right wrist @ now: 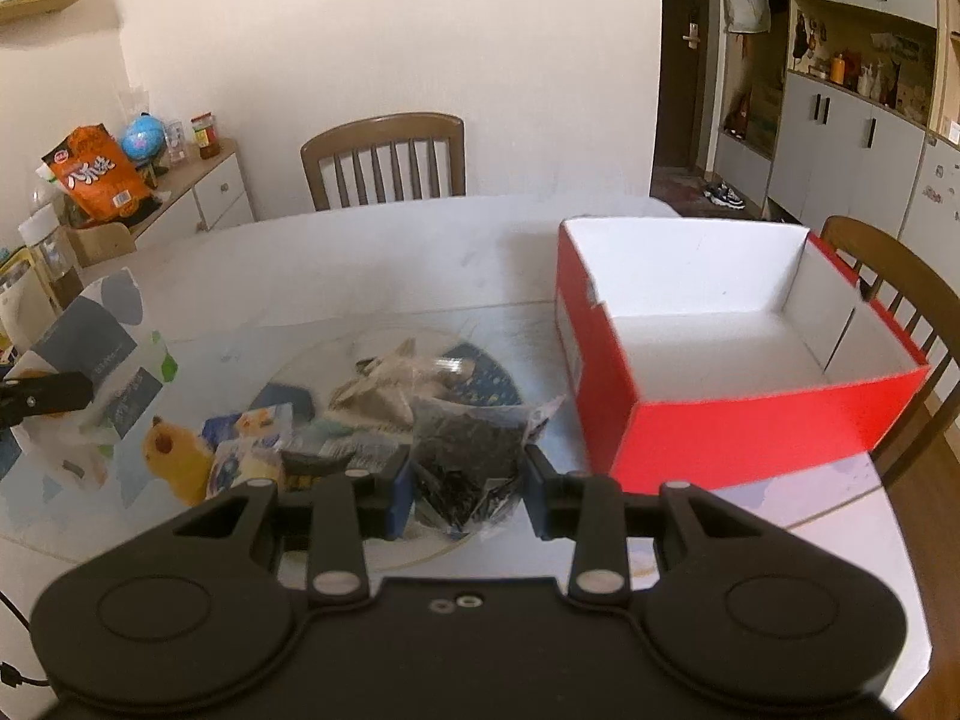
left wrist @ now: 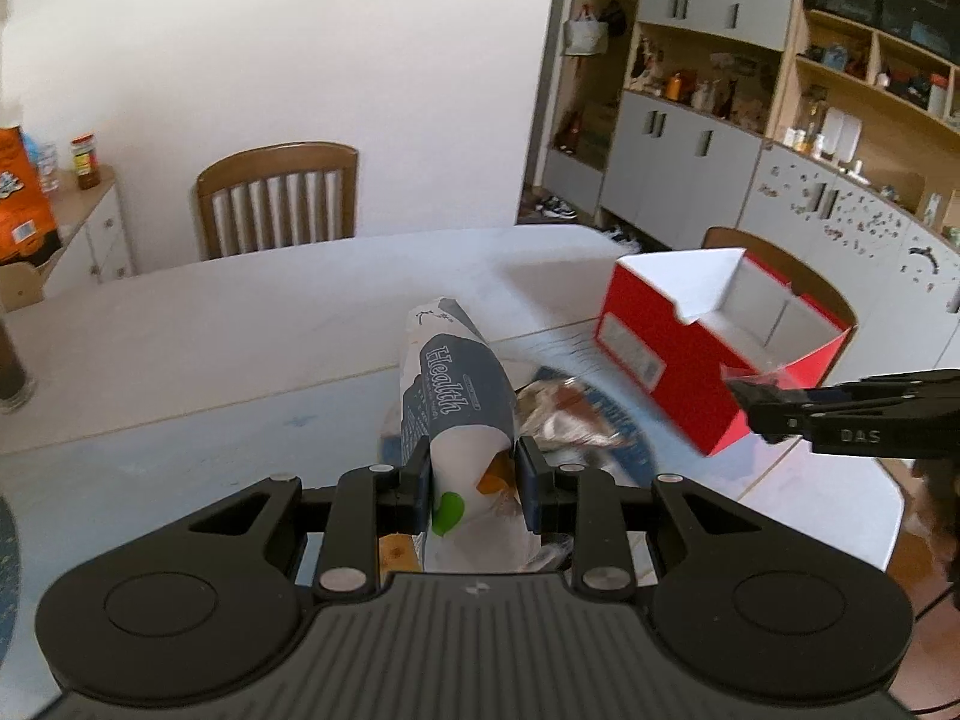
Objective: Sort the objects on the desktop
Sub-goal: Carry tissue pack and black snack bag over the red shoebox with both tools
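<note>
Red box (right wrist: 738, 420) sits open on the table (right wrist: 420, 252). My left gripper (left wrist: 474, 468) clamps the Health packet (left wrist: 456, 402); right gripper (right wrist: 468, 480) pinches a dark-filled clear bag (right wrist: 468, 450).

The word "Health" (left wrist: 454, 381) runs in white letters along the dark grey panel of the white-and-grey paper-wrapped package (left wrist: 459, 414); the smaller print beneath it is too fine to read. The letters "DAS" (left wrist: 859, 436) stand on the side of the black right gripper (left wrist: 750, 396). The orange snack bag (right wrist: 96, 171) on the wooden side cabinet carries large white Chinese characters, blurred. The white label (left wrist: 633, 354) on the red cardboard box (left wrist: 690, 378) is unreadable.
</note>
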A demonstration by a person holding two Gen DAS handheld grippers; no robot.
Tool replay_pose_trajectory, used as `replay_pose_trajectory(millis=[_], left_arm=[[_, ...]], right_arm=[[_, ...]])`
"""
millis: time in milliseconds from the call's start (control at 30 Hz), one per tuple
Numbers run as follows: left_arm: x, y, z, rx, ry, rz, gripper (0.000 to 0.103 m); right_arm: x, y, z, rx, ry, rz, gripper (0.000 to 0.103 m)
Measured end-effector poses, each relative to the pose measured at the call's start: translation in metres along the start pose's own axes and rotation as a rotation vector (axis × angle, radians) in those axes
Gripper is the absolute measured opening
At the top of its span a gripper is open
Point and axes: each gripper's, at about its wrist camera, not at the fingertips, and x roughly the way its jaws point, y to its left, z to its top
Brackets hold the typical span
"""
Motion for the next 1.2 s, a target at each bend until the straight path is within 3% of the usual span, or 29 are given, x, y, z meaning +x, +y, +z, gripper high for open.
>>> replay_pose_trajectory(millis=[400, 1200], left_arm=[[0.04, -0.067, 0.033, 0.056, 0.006, -0.084, 0.027], [0.131, -0.203, 0.096, 0.199, 0.088, -0.284, 0.027]], right_arm=[[0.006, -0.055, 0.025, 0.008, -0.012, 0.016, 0.036], [0.027, -0.175, 0.066, -0.003, 0.082, 0.044, 0.036]])
